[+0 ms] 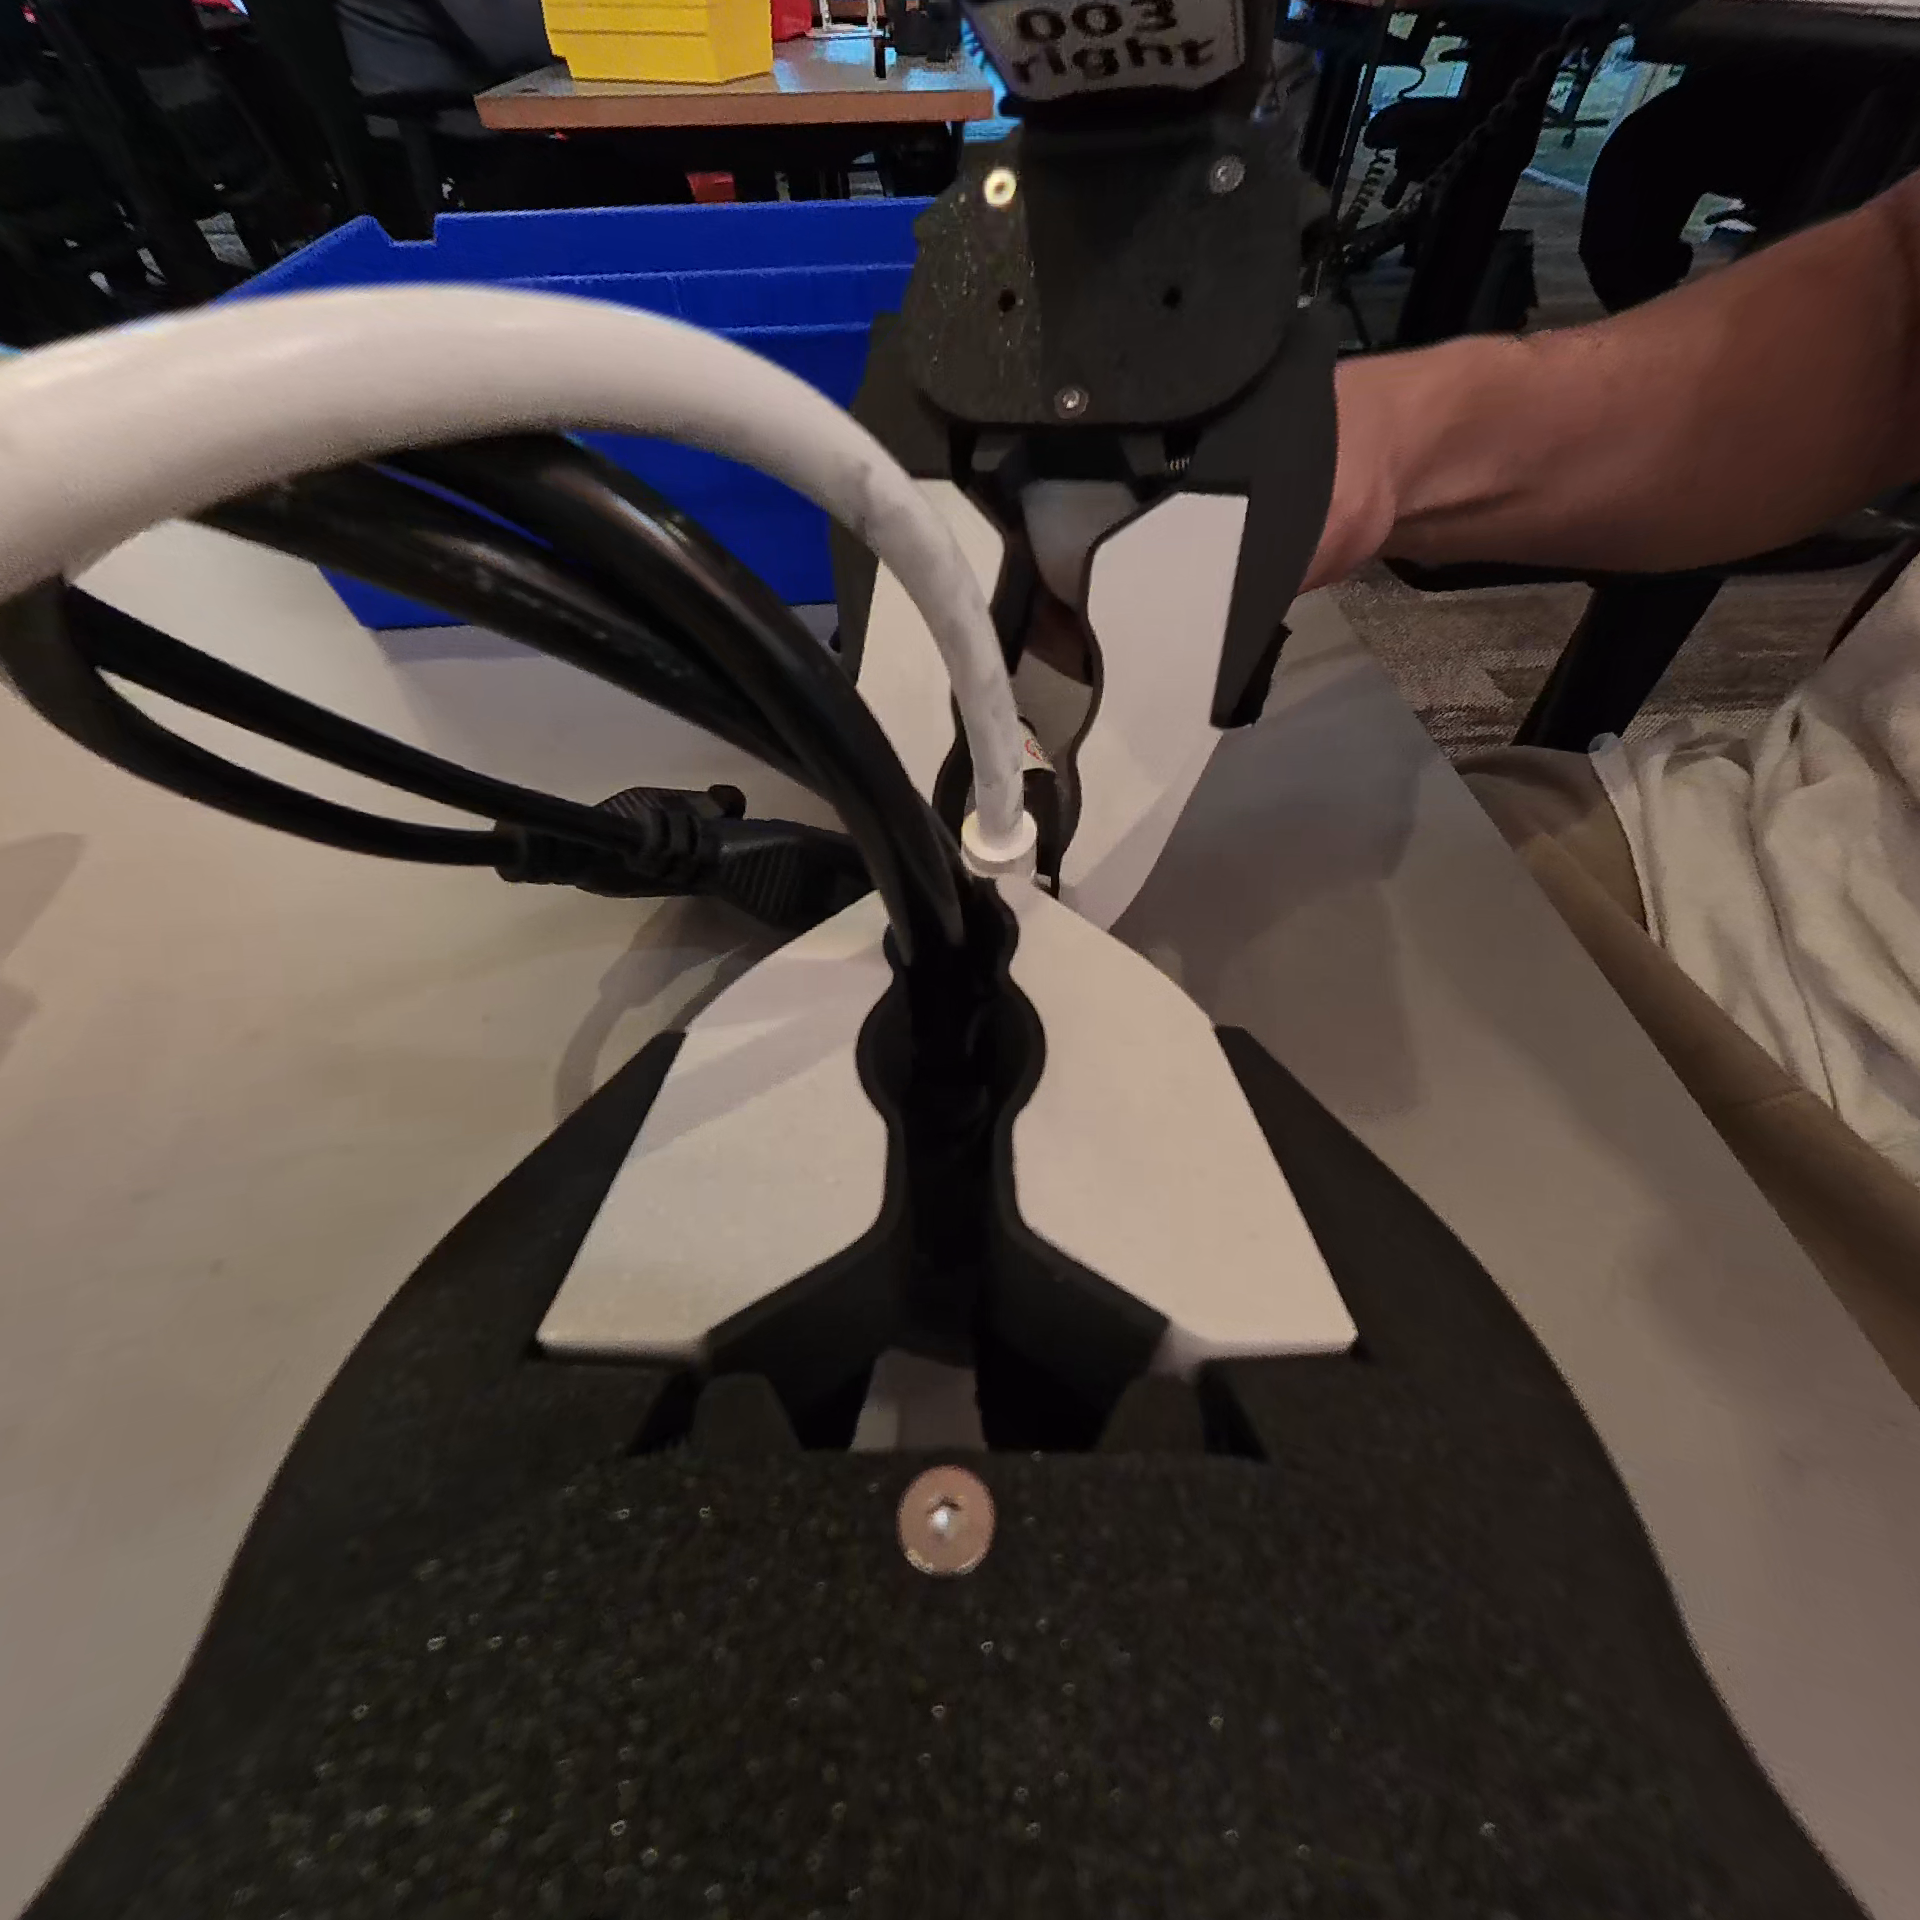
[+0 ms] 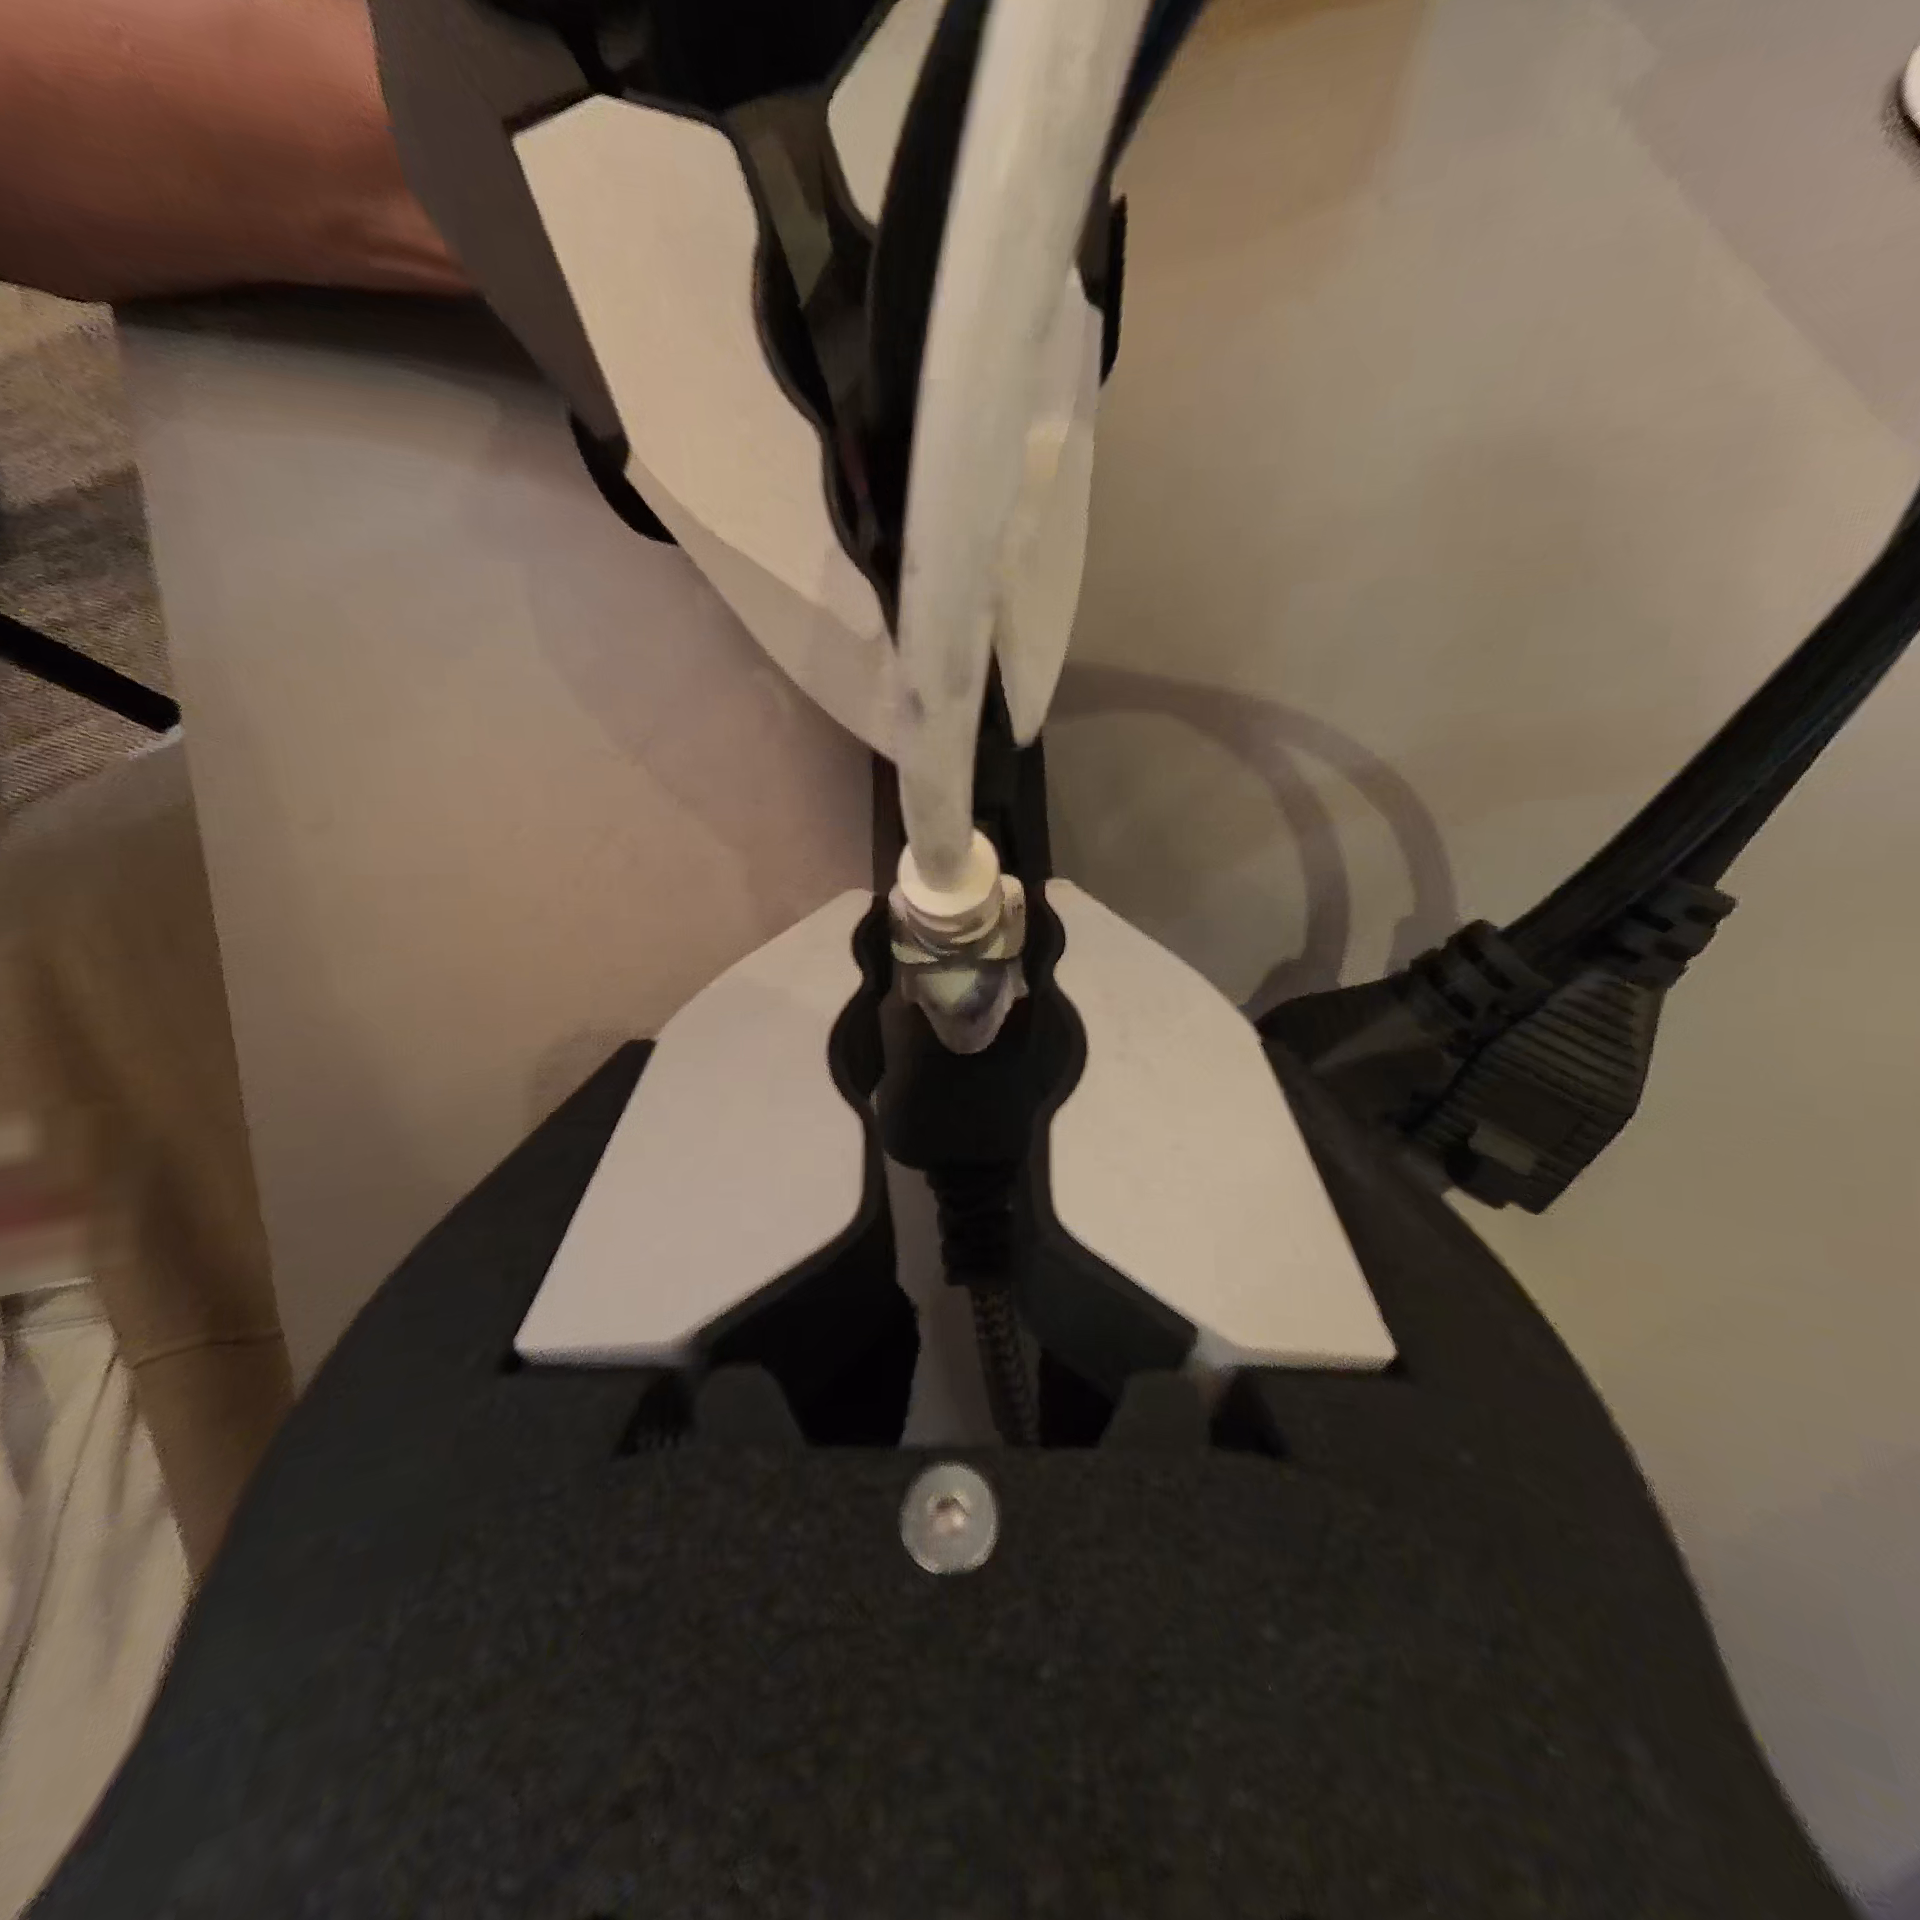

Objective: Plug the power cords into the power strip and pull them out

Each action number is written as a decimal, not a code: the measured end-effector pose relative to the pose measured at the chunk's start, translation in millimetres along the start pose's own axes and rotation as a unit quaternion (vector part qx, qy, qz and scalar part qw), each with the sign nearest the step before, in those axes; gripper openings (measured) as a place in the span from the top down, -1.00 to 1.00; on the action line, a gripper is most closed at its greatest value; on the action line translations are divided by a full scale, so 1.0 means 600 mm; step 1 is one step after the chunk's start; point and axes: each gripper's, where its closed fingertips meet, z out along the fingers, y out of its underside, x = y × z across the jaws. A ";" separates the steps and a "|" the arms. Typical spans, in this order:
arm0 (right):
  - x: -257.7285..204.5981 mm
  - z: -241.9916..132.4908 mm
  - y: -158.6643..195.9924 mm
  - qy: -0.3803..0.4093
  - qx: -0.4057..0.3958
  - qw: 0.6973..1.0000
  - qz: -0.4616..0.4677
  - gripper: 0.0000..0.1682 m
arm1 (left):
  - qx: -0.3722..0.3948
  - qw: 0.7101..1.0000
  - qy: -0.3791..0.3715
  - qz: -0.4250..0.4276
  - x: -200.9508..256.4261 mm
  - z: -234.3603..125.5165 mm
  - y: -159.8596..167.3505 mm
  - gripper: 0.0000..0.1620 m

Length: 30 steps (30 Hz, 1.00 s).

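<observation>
In the left wrist view, my left gripper (image 1: pixel 951 935) is shut on a bundle of black cords (image 1: pixel 727 644) that loops up to the left. A thick white cable (image 1: pixel 436 364) arches over it and ends in a white collar (image 1: pixel 995 840) at the fingertips. My right gripper (image 1: pixel 1044 821) faces it, tip to tip. In the right wrist view, my right gripper (image 2: pixel 961 914) is shut on a black plug (image 2: pixel 966 1122) with a braided cord (image 2: pixel 997 1351), joined to the white cable's end (image 2: pixel 951 894). The left gripper (image 2: pixel 961 717) is opposite. No power strip body shows.
A loose black plug (image 1: pixel 748 857) lies on the pale table (image 1: pixel 260 1143), also at the right in the right wrist view (image 2: pixel 1507 1081). A blue bin (image 1: pixel 675 312) stands behind. A person's forearm (image 1: pixel 1610 416) reaches in. White cloth (image 1: pixel 1787 831) lies past the table's right edge. My left and right fingertips are right by each other.
</observation>
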 end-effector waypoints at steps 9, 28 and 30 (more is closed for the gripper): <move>-0.001 0.001 -0.001 0.010 -0.009 1.000 -0.008 0.72 | 0.000 1.000 0.000 0.001 -0.001 -0.002 0.001 0.87; 0.001 -0.001 -0.004 0.059 -0.050 0.996 -0.046 0.72 | 0.006 1.000 0.000 0.000 -0.005 -0.004 0.000 0.87; 0.000 -0.006 -0.006 0.056 -0.028 0.997 -0.040 0.72 | 0.010 1.000 0.002 0.000 -0.005 -0.007 -0.001 0.87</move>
